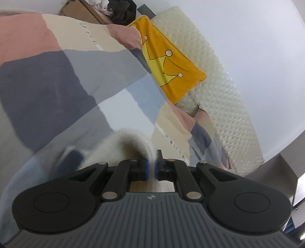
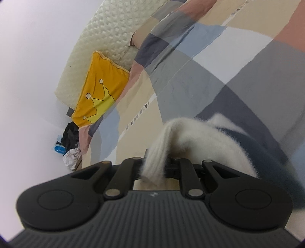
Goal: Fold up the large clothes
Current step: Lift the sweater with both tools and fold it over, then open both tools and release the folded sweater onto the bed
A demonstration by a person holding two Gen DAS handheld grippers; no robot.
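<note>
A fluffy white garment with a dark blue part hangs from both grippers over a bed. In the left wrist view my left gripper (image 1: 152, 167) is shut on a thin edge of the white fleece garment (image 1: 122, 141), which arches up to the left of the blue pads (image 1: 145, 168). In the right wrist view my right gripper (image 2: 155, 167) is shut on a thick fold of the same garment (image 2: 200, 141), whose white strip covers the pads and hangs toward the camera. Its dark blue part (image 2: 263, 150) trails off to the right.
Under the garment lies a bedspread (image 1: 57, 80) in grey, blue, beige and pink patches. A yellow cushion with a crown drawing (image 1: 169, 66) leans on a cream quilted headboard (image 1: 225, 91). Beyond are a white wall, a cardboard box with clothes (image 1: 106, 11) and dark clothes (image 2: 70, 135).
</note>
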